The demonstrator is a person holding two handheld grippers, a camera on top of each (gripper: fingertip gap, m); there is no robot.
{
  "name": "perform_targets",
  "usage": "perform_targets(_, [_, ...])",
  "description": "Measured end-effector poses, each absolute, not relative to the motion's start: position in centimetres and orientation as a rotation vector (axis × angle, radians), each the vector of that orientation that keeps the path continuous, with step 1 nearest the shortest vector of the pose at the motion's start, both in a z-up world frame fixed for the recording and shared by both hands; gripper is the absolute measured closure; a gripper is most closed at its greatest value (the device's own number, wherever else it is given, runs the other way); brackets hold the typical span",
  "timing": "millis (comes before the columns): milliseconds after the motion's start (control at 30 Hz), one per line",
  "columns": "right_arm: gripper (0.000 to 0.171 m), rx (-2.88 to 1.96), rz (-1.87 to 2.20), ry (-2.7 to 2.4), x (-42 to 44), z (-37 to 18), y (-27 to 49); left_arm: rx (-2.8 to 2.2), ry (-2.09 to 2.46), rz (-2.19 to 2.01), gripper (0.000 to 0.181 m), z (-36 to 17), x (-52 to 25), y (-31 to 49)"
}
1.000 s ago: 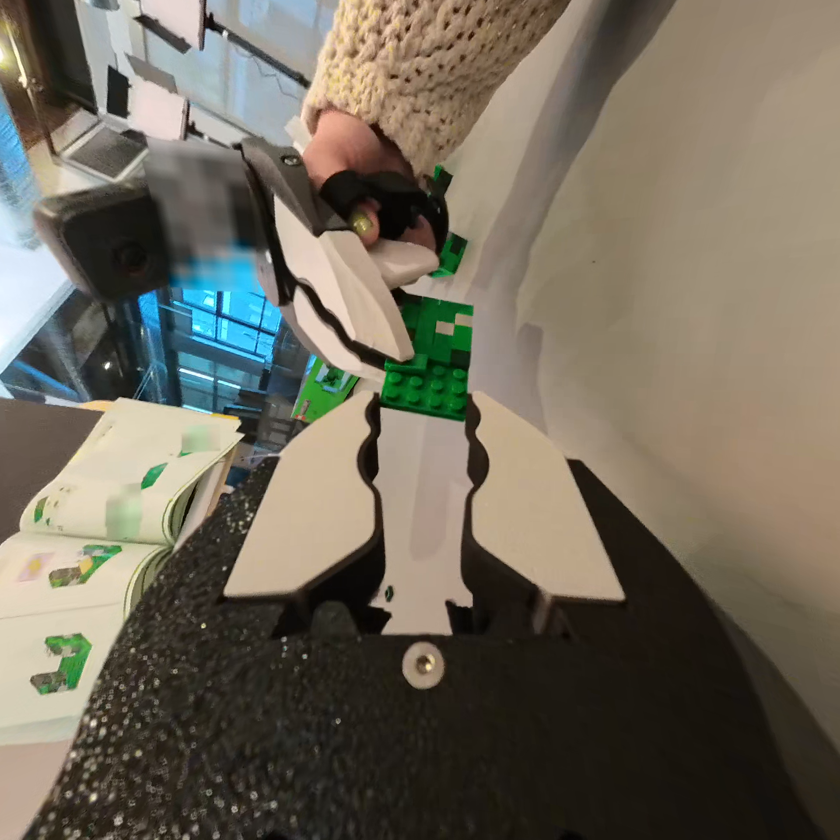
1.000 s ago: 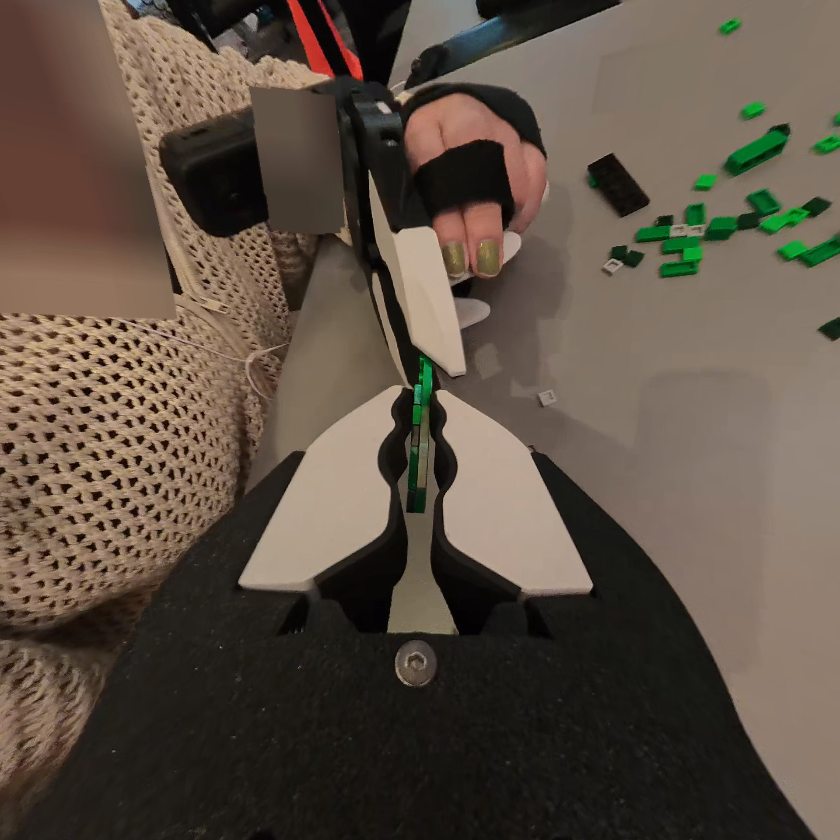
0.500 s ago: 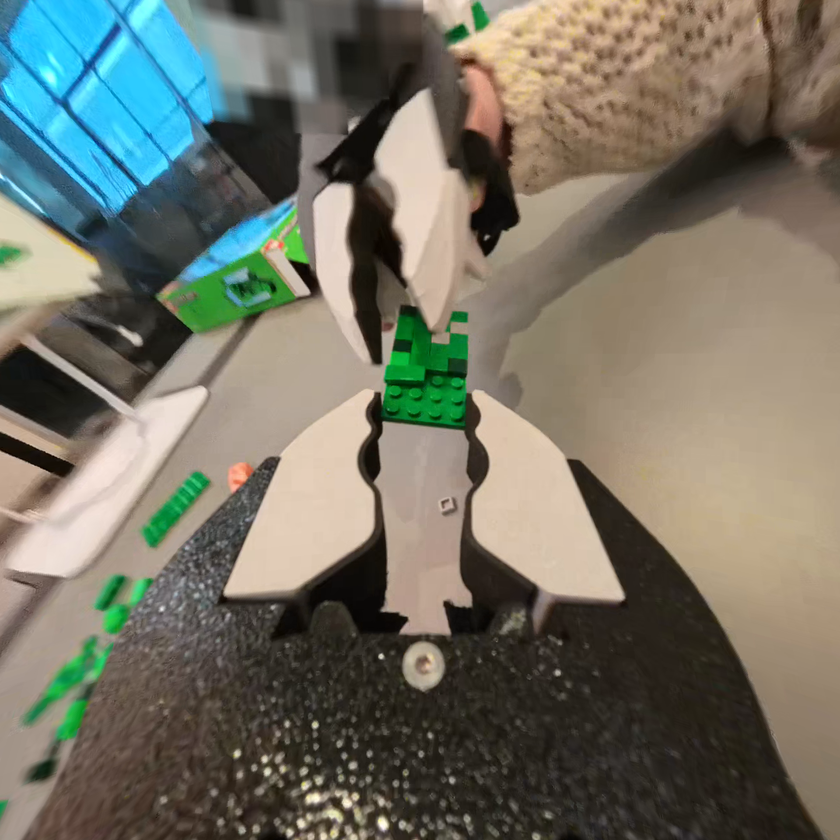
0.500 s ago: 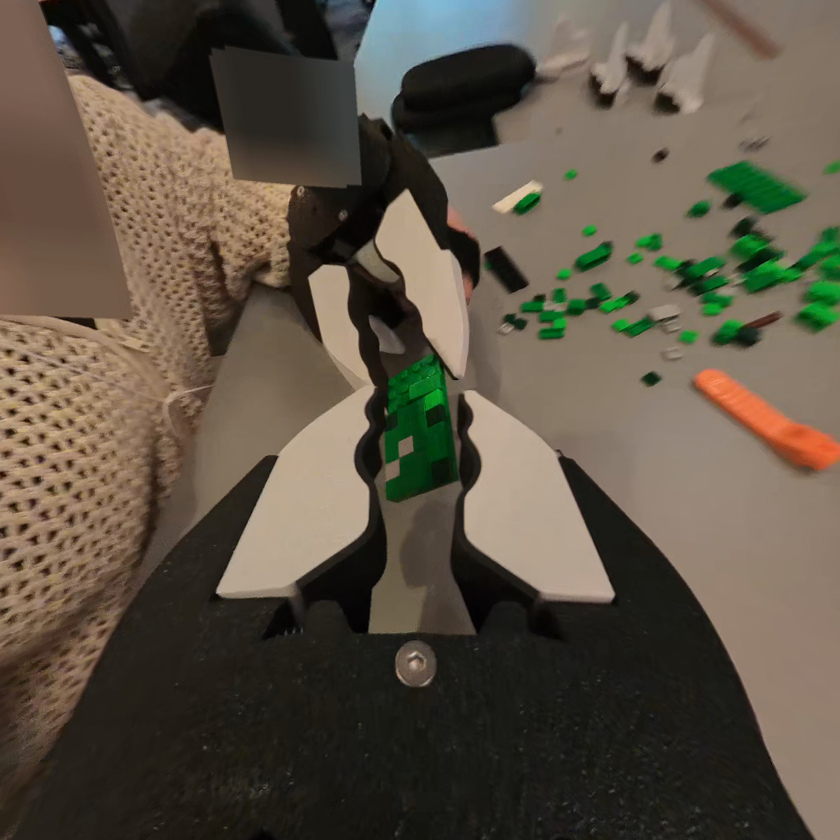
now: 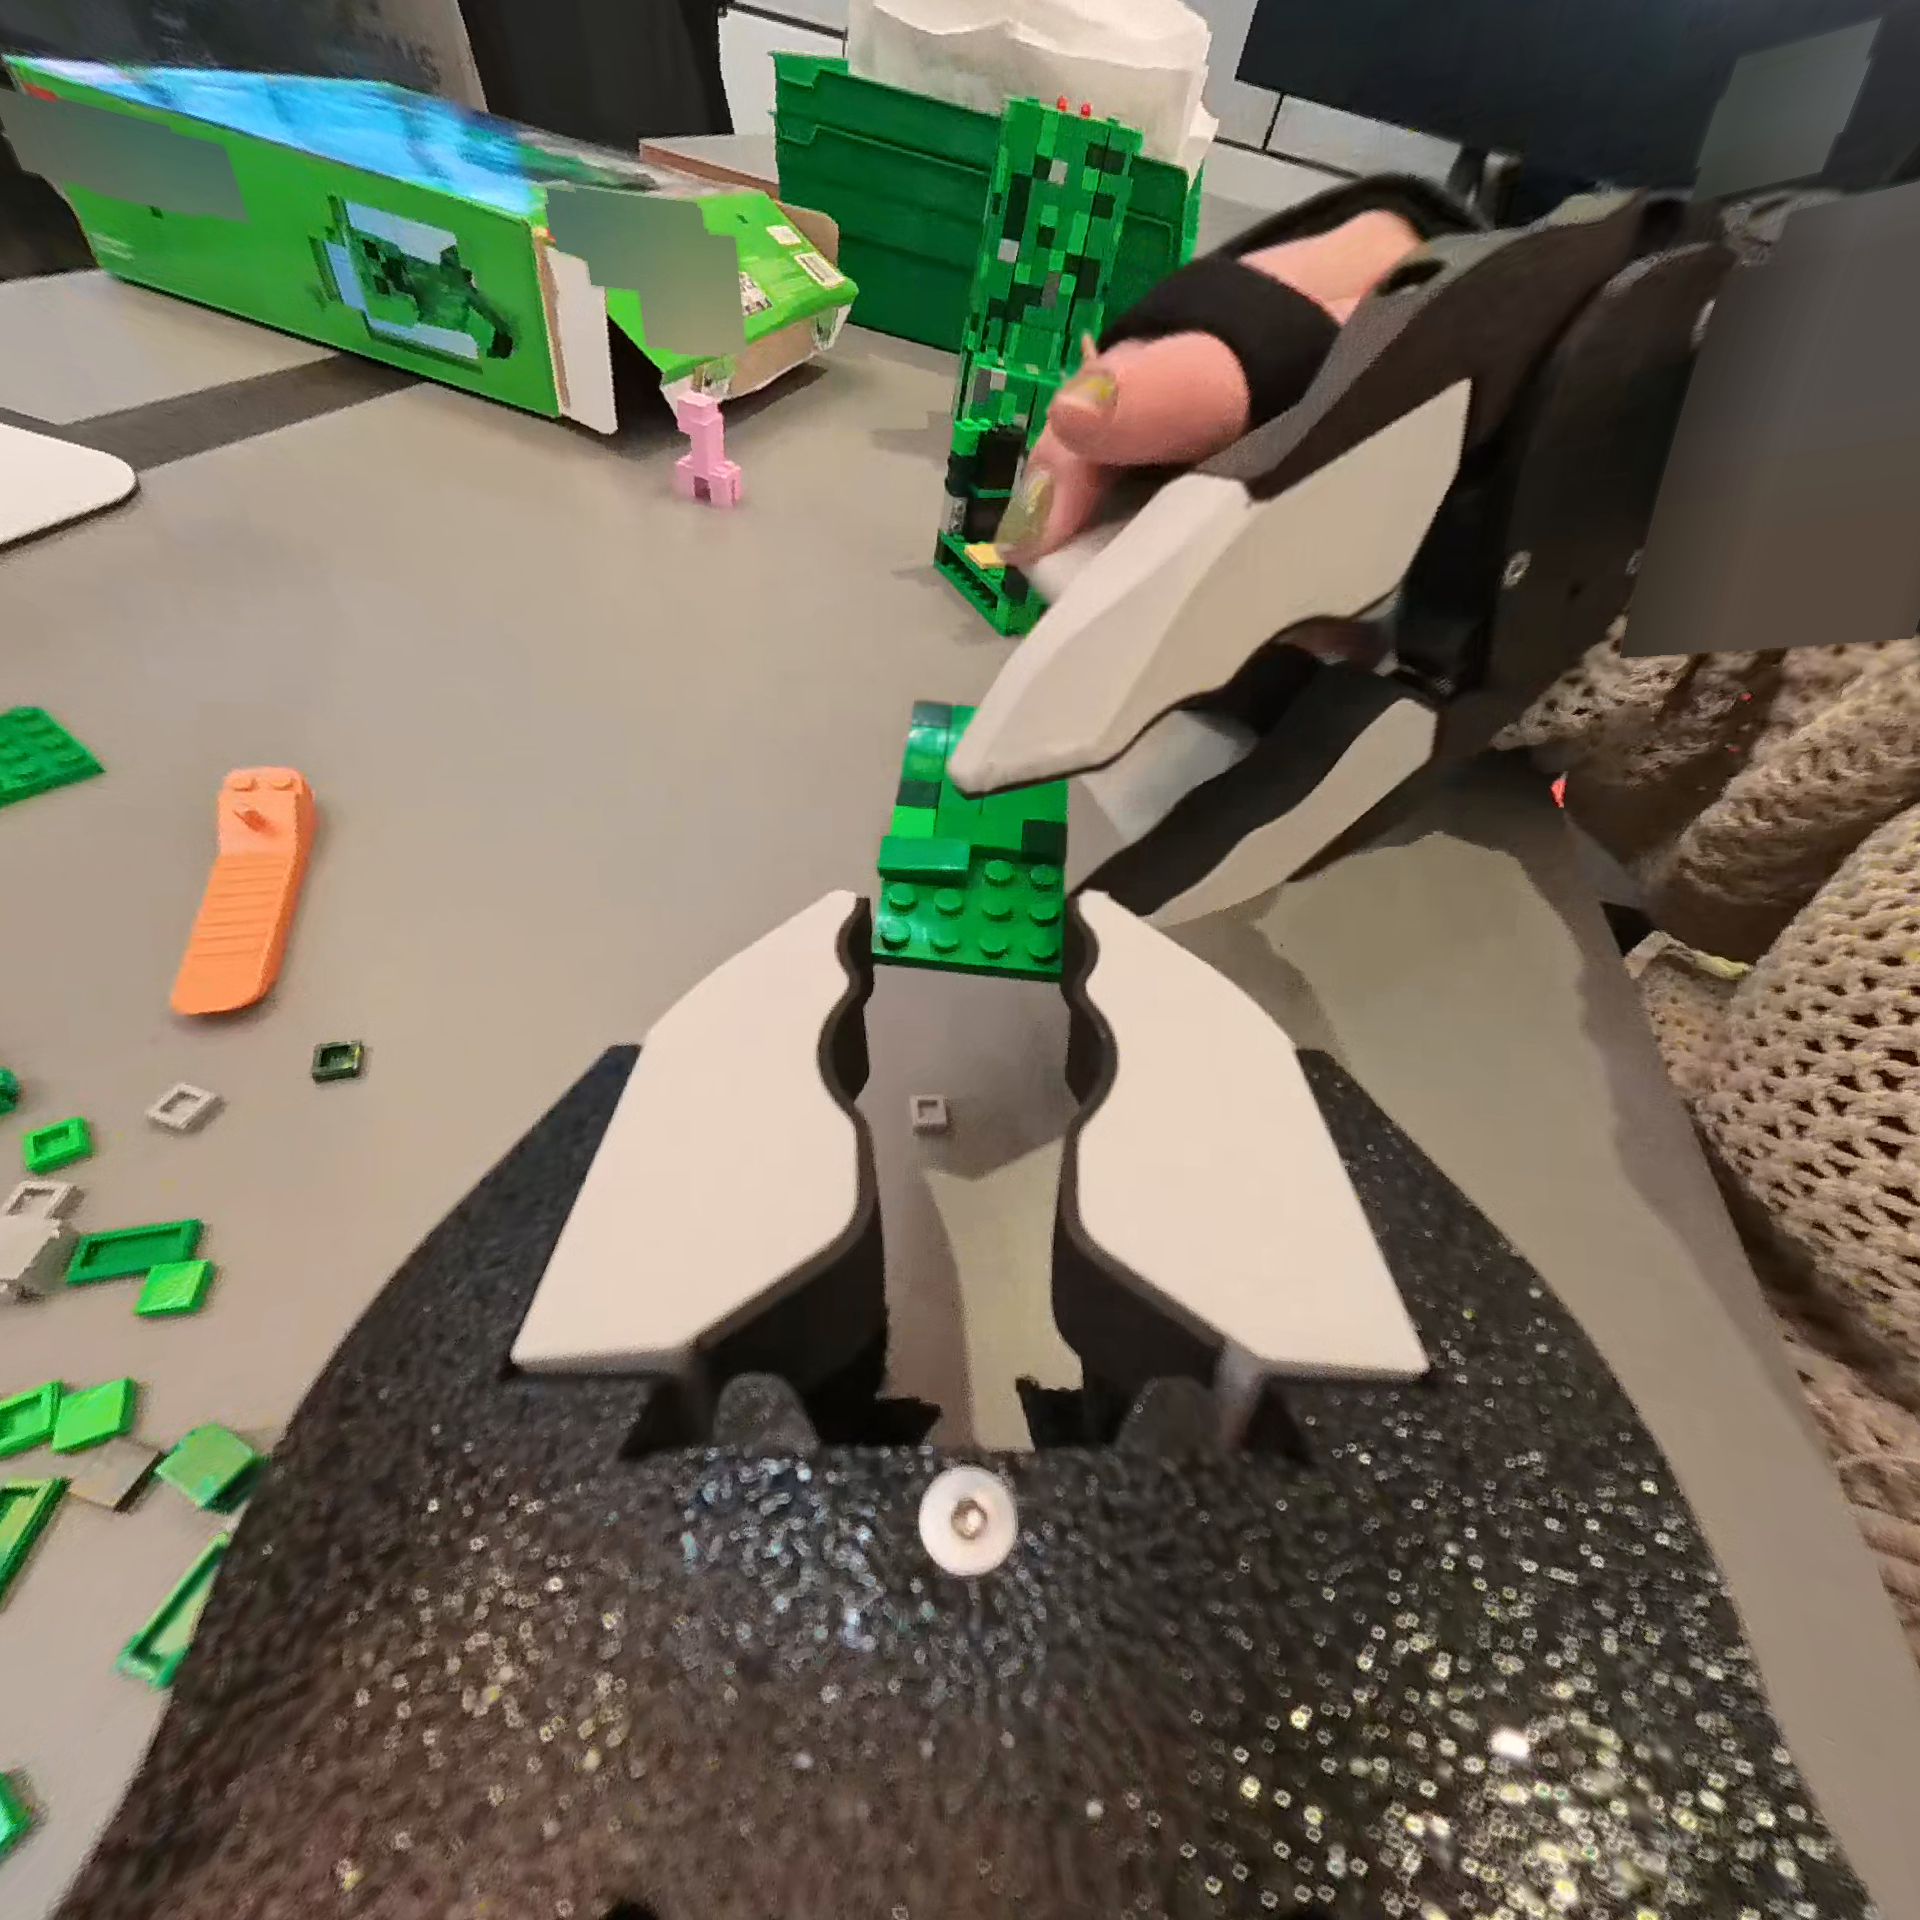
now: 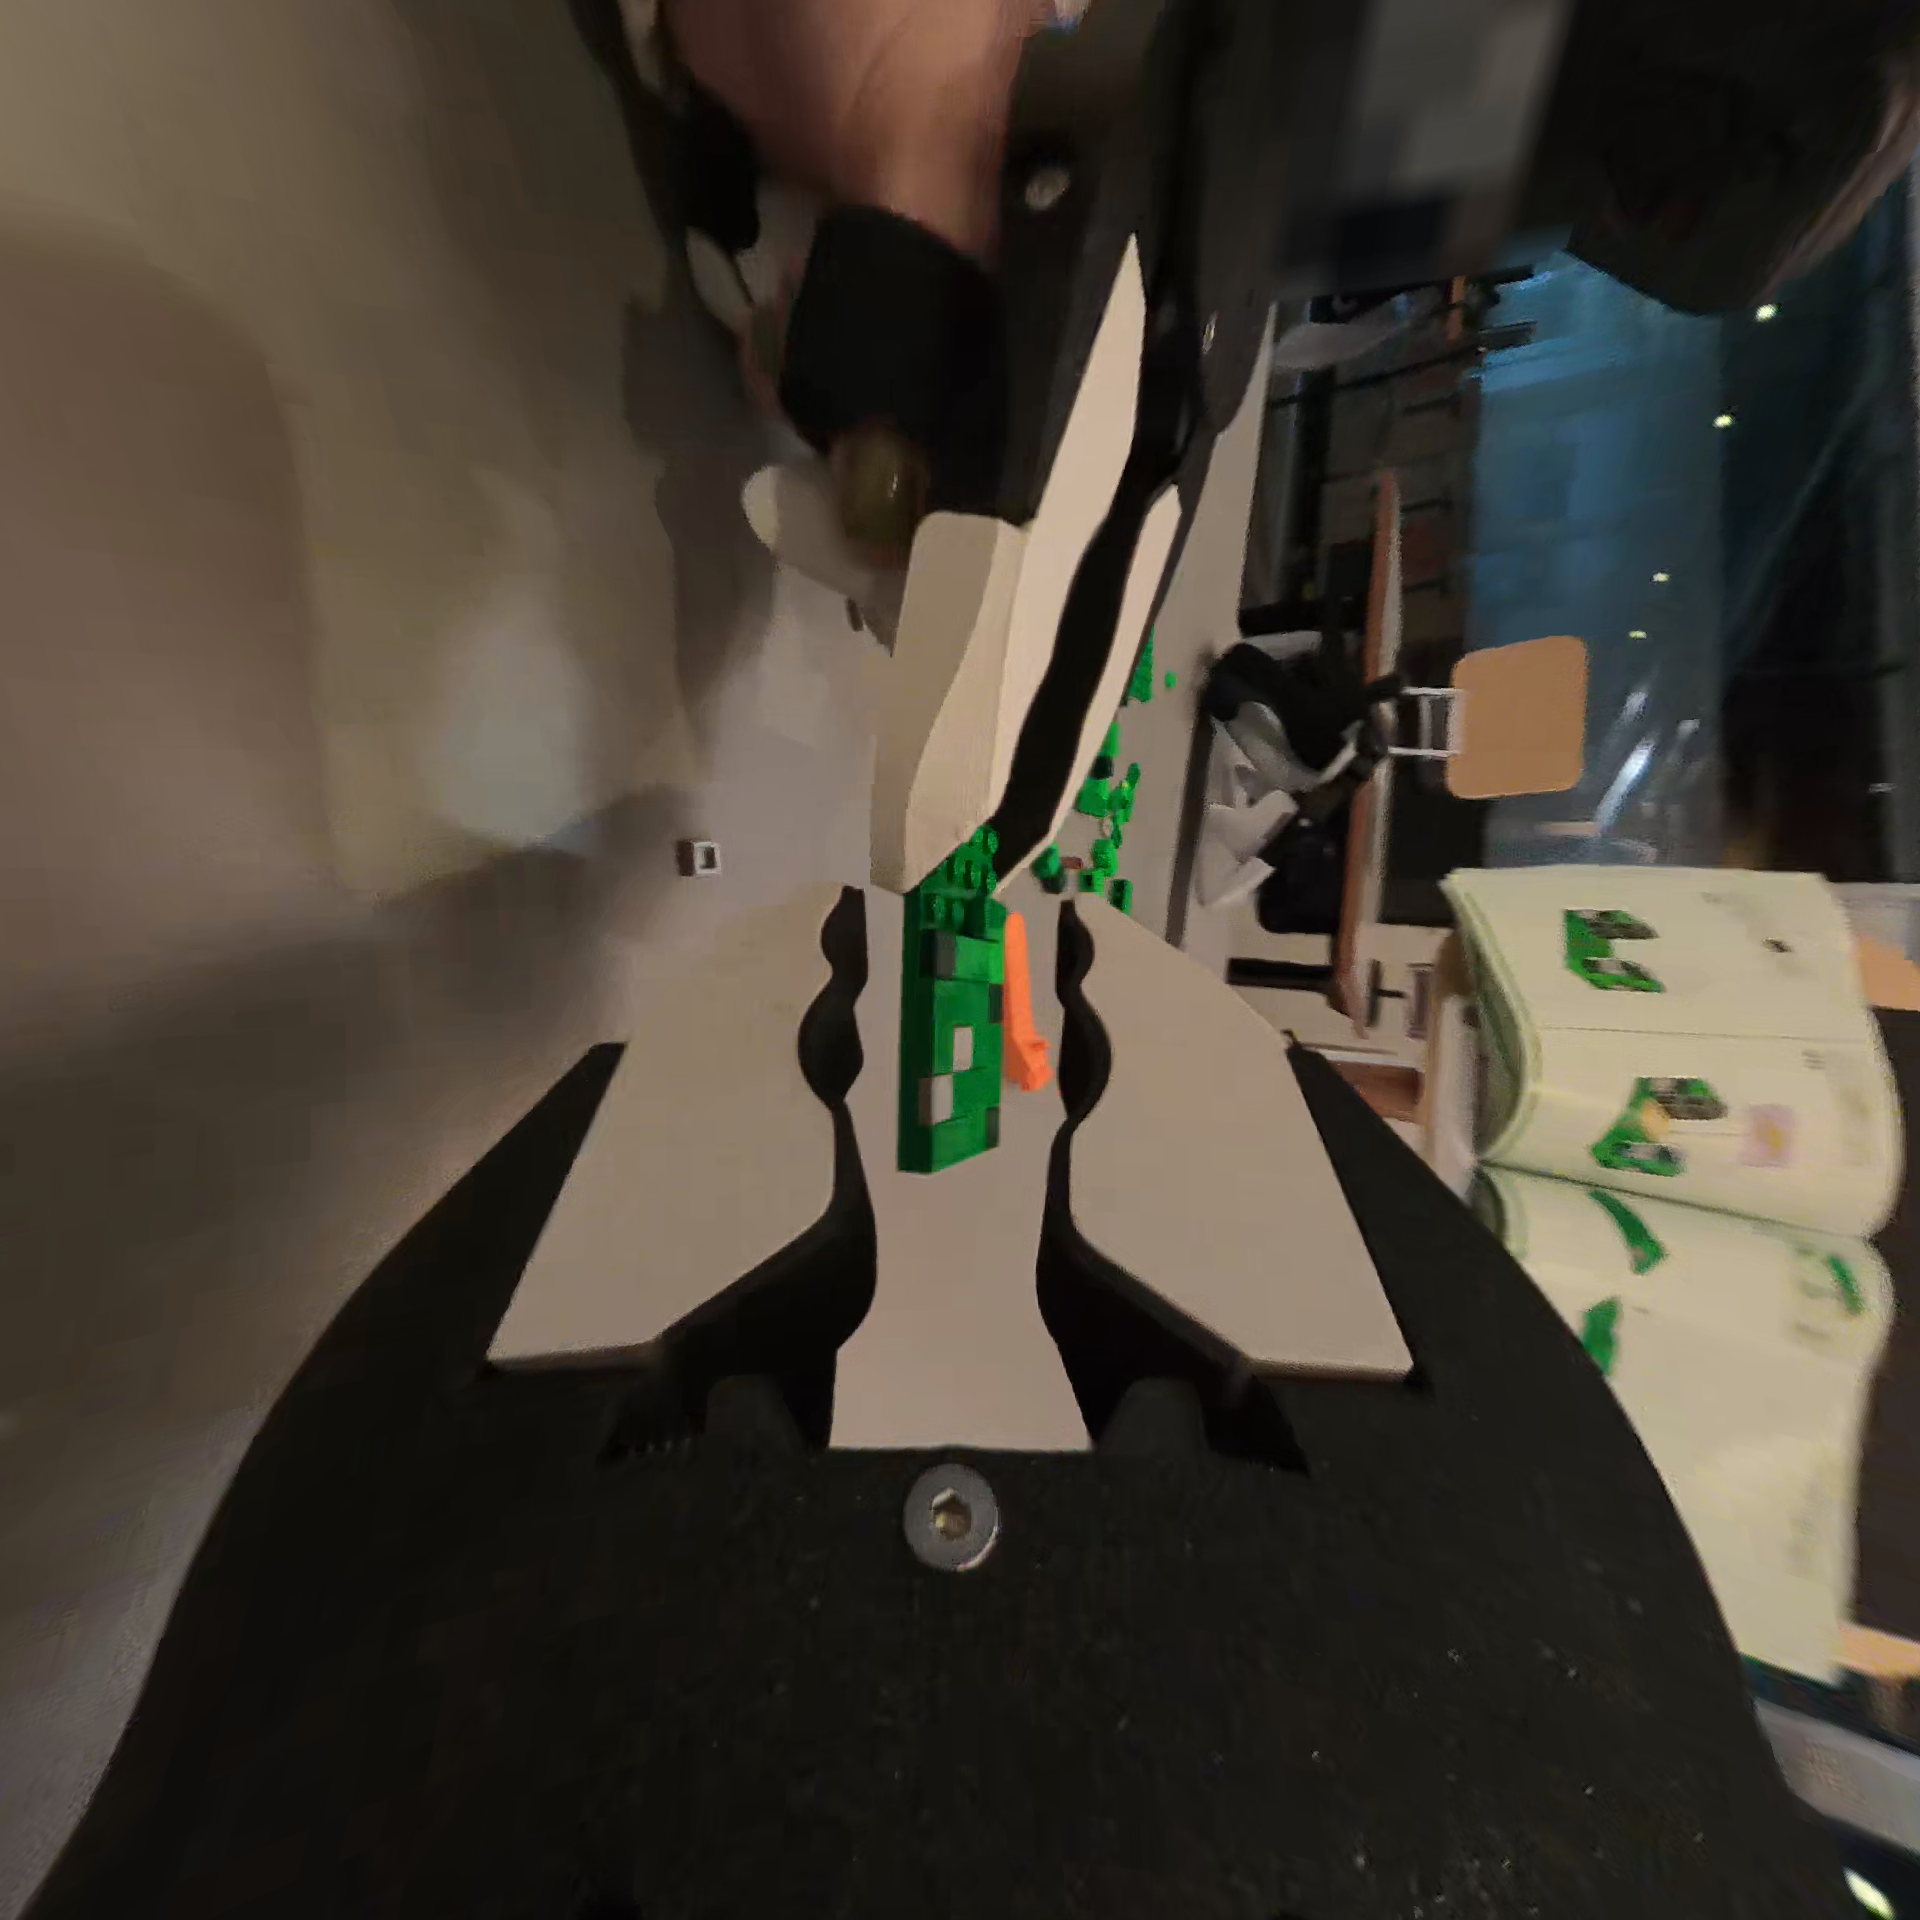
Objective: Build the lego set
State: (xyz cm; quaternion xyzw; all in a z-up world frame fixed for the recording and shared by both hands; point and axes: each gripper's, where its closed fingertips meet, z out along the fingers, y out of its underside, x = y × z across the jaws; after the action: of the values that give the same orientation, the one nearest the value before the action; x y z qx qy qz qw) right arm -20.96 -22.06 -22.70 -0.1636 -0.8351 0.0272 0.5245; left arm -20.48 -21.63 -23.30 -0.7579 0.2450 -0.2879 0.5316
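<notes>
- Premises: an office or meeting-room type workspace.
- Plain grey table [image 5: 540, 665] serves as the work surface.
- Tan-backed chair [image 6: 1519, 717] stands at a neighbouring long table.
- Dark glazed wall with reflected ceiling lights lies behind it.
- Open green cardboard box [image 5: 343, 249] and open paper instruction booklet [image 6: 1662, 1039] lie on the table.

Our left gripper [image 5: 966, 920] has its jaws set apart, tips pinching a green plate [image 5: 971, 914] by its edges. Our right gripper [image 6: 956, 904], jaws parted, reaches in from the right, one finger above the plate, one below.
</notes>
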Motion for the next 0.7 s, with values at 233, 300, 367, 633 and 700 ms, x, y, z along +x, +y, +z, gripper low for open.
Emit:
perform_targets(233, [0.157,-0.301,-0.123,-2.005,-21.49,-23.63,-21.37,-1.824,0.599,-0.703,0.147,-23.53,-20.22,-21.79])
perform_targets(300, [0.158,-0.268,-0.155,-1.992,-21.56,-23.58,-21.33,-1.830,0.598,-0.706,0.147,-23.60,-20.24,-21.79])
perform_targets(367, [0.162,-0.225,-0.178,-1.973,-21.60,-23.23,-21.38,-1.830,0.585,-0.748,0.147,-23.51,-20.11,-21.89])
perform_targets(633, [0.164,-0.197,-0.121,-1.961,-21.37,-23.30,-21.62,-1.850,0.598,-0.767,0.147,-23.79,-19.74,-22.05])
perform_targets(700, [0.163,-0.237,-0.039,-1.927,-21.49,-23.22,-21.63,-1.842,0.592,-0.759,0.147,-23.69,-19.86,-21.97])
